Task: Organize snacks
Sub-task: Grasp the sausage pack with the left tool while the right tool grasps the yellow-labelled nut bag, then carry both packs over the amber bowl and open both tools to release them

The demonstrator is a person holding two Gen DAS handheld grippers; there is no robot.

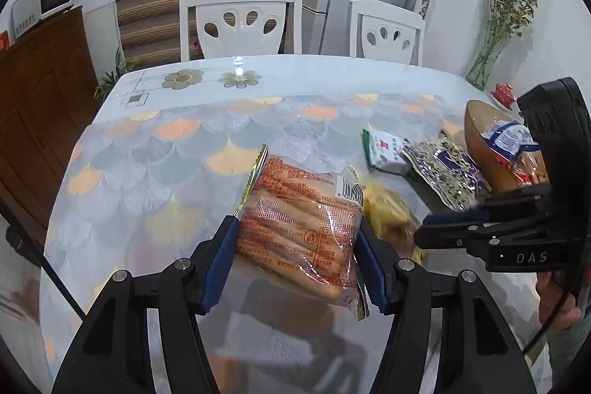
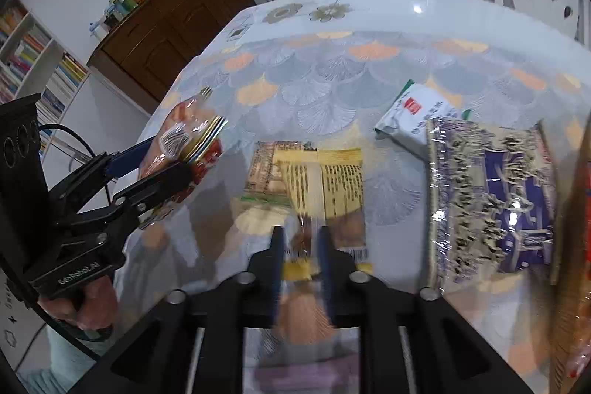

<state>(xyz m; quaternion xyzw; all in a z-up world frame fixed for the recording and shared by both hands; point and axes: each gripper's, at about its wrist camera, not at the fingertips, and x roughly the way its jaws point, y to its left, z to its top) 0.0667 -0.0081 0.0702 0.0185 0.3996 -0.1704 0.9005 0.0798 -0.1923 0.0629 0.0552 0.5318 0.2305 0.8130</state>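
Note:
My left gripper is shut on a clear pack of orange bread sticks and holds it above the table; it also shows in the right wrist view. My right gripper is shut on the near end of a yellow snack packet, which lies on the table. The yellow packet shows in the left wrist view beside the right gripper. A green-and-white packet and a purple seed bag lie to the right. A wooden bowl holds a blue-and-white packet.
The table has a fan-patterned cloth. Two white chairs stand at its far side. A glass vase with dried flowers and a small red object stand at the far right. A brown cabinet is to the left.

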